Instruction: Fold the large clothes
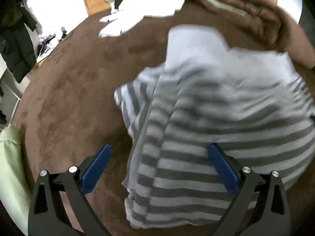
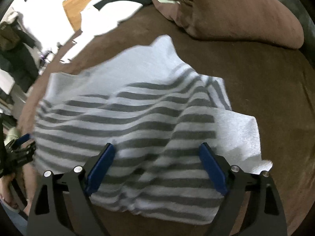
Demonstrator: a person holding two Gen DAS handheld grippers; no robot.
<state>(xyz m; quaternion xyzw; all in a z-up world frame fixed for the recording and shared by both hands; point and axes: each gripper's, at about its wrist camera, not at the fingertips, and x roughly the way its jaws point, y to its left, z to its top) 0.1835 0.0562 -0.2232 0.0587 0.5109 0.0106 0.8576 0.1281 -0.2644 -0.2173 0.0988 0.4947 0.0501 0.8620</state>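
A grey-and-white striped sweater [image 1: 216, 118] lies partly folded on a brown bed cover [image 1: 69, 98]. It also shows in the right wrist view [image 2: 128, 114], bunched and rumpled, with a plain white part at its right. My left gripper [image 1: 159, 149] is open and empty, above the sweater's left edge. My right gripper [image 2: 156, 147] is open and empty, above the sweater's near part. The left gripper also shows at the left edge of the right wrist view [image 2: 19, 149].
A brown blanket and pillow [image 2: 236, 13] are piled at the far right of the bed. White and black clothes [image 1: 141, 5] lie at the far end. A dark coat [image 1: 17, 45] hangs at the left. A wooden headboard [image 2: 78, 5] stands behind.
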